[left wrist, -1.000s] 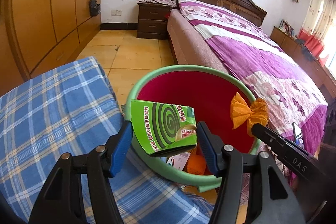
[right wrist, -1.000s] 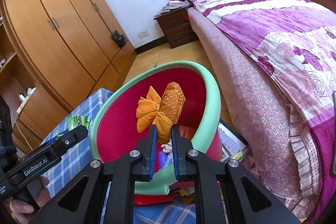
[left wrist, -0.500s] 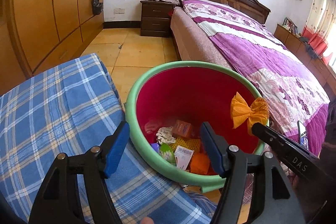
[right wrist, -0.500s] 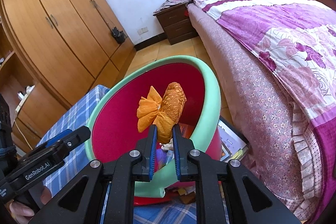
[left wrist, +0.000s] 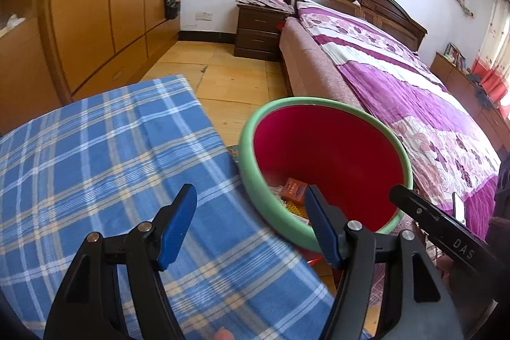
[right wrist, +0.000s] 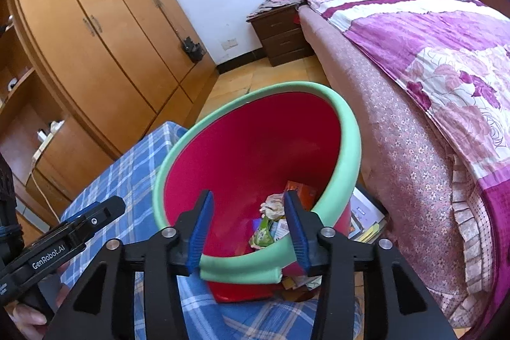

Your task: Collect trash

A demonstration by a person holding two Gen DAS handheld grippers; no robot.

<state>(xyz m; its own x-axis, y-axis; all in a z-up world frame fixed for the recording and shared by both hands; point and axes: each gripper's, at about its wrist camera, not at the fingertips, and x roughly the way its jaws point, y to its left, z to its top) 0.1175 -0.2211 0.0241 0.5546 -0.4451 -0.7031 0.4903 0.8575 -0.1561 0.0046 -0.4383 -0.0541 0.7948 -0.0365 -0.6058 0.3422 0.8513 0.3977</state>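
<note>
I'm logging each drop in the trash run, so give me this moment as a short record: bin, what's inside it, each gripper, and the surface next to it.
bin: red trash bin with a green rim, standing between the blue plaid cloth and the bed
contents: orange box, crumpled paper, green wrapper, other scraps
left gripper: open, nothing between the jaws, over the cloth's edge by the bin
right gripper: open, jaws have just been opening, nothing between them, above the bin's near rim
</note>
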